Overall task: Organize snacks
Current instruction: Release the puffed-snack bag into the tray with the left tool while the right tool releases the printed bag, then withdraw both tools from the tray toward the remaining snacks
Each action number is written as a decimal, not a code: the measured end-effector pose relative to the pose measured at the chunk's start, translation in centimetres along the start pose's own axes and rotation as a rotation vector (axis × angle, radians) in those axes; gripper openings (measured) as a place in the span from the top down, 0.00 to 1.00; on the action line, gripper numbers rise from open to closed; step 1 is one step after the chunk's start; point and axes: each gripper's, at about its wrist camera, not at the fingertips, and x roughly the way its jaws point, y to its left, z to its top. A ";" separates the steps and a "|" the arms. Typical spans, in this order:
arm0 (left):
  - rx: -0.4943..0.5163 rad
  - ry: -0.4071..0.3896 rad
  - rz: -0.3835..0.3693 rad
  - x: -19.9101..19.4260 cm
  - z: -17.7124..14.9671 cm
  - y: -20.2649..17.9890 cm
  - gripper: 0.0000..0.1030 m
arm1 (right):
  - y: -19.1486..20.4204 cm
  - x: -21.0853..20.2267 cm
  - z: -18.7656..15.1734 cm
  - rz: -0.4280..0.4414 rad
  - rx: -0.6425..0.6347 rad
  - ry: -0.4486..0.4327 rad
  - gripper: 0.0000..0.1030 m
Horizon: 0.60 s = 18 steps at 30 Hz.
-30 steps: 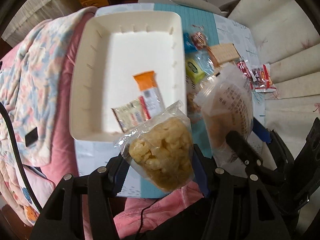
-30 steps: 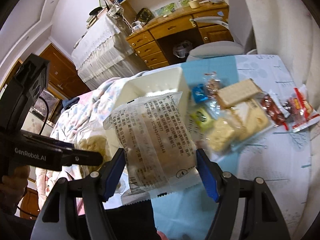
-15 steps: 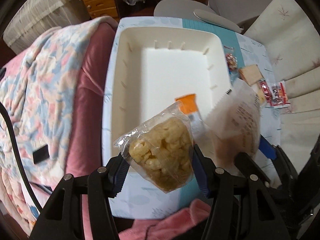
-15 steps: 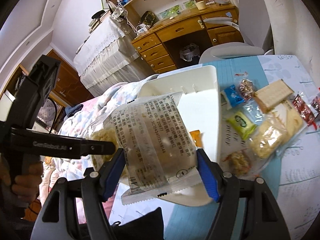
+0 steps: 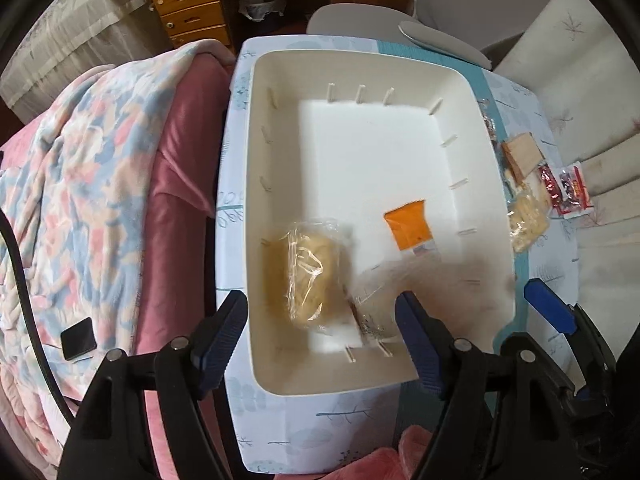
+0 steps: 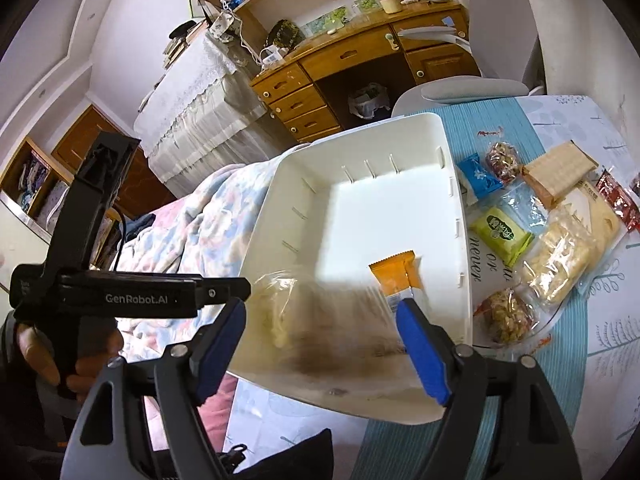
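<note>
A white bin [image 5: 280,80] stands on the table; it also shows in the right wrist view [image 6: 456,184]. In it lie a clear bag of yellow puffs [image 5: 310,276], a blurred clear printed bag [image 5: 384,300] beside it, and an orange packet [image 5: 410,226]. My left gripper [image 5: 320,344] is open and empty above the bin's near end. My right gripper [image 6: 320,356] is open and empty above the same end, with the blurred bags [image 6: 320,312] below it. The orange packet [image 6: 396,276] shows there too.
Several loose snacks lie on the table right of the bin: a green packet [image 6: 502,234], a blue packet [image 6: 478,174], crackers [image 6: 558,172], yellow puffs [image 6: 556,264] and red packets [image 5: 566,190]. A flowered blanket [image 5: 80,184] with a phone [image 5: 78,338] lies left.
Both grippers moved over the bin and opened. The bag of puffs and the printed bag dropped from the jaws into the bin's near end.
</note>
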 end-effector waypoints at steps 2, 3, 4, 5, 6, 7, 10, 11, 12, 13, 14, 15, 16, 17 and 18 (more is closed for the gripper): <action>0.008 -0.004 0.007 -0.1 -0.2 -0.4 0.27 | 0.1 -0.1 -0.1 -0.013 -0.005 -0.003 0.24; 0.013 -0.008 0.010 -0.2 -0.3 -0.6 0.27 | 0.1 -0.3 -0.1 -0.017 -0.007 -0.005 0.24; 0.016 -0.012 0.007 -0.3 -0.4 -0.8 0.27 | 0.1 -0.6 -0.2 -0.022 -0.007 -0.008 0.23; 0.021 -0.022 -0.007 -0.5 -0.6 -1.1 0.27 | 0.1 -0.8 -0.3 -0.024 -0.008 -0.011 0.23; 0.025 -0.031 -0.017 -0.8 -0.8 -1.3 0.27 | 0.1 -1.0 -0.4 -0.029 -0.008 -0.014 0.23; 0.030 -0.040 -0.026 -1.0 -0.9 -1.5 0.27 | 0.0 -1.3 -0.5 -0.033 -0.007 -0.017 0.23; 0.064 -0.076 -0.051 -1.9 -1.3 -2.6 0.27 | -0.2 -2.1 -0.9 -0.046 0.003 -0.026 0.23; 0.075 -0.085 -0.053 -2.1 -1.4 -3.0 0.26 | -0.3 -2.4 -1.1 -0.050 0.007 -0.028 0.23; 0.086 -0.092 -0.052 -2.3 -1.5 -3.4 0.26 | -0.5 -2.7 -1.3 -0.054 0.011 -0.031 0.23; 0.096 -0.097 -0.051 -2.4 -1.5 -3.7 0.26 | -0.8 -3.0 -1.3 -0.056 0.015 -0.032 0.23; 0.110 -0.104 -0.055 -2.6 -1.6 -4.3 0.26 | -1.0 -3.3 -1.4 -0.060 0.020 -0.036 0.23; 0.121 -0.111 -0.059 -2.8 -1.7 -4.7 0.26 | -1.4 -3.9 -1.5 -0.066 0.027 -0.041 0.23; 0.127 -0.116 -0.061 -2.9 -1.8 -5.1 0.26 | -1.6 -4.3 -1.6 -0.072 0.032 -0.044 0.23; 0.136 -0.122 -0.064 -3.1 -1.9 -5.7 0.26 | -1.8 -4.6 -1.7 -0.075 0.036 -0.046 0.23; 0.143 -0.126 -0.069 -3.3 -2.0 -6.2 0.26 | -2.2 -5.1 -1.8 -0.078 0.042 -0.051 0.23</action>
